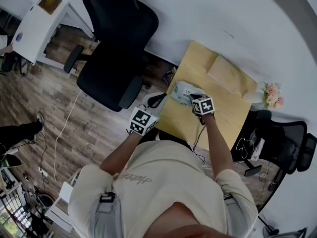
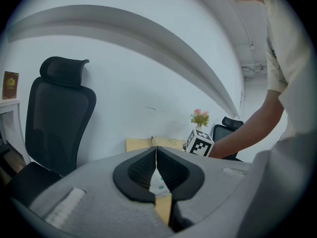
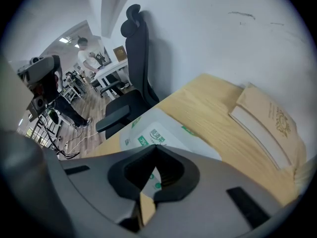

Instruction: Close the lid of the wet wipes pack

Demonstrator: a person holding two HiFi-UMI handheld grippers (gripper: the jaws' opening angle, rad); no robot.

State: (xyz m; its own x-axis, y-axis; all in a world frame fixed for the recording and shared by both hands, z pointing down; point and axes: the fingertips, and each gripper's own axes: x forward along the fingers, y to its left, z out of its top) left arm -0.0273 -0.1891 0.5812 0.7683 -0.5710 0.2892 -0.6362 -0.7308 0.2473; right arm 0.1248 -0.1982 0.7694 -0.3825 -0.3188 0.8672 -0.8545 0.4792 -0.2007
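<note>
My right claw (image 3: 155,146) was pressed shut over the wipes pack (image 3: 163,130), my left claw (image 2: 156,148) shut too at its eight o'clock.

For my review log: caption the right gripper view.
Shut right gripper at the wet wipes pack; book lies beyond.

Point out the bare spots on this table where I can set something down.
Bare wood lies between the wipes pack and the book, and from the flowers to the near edge of the table. Crowded: the left corner, where the right gripper hangs at the pack.
</note>
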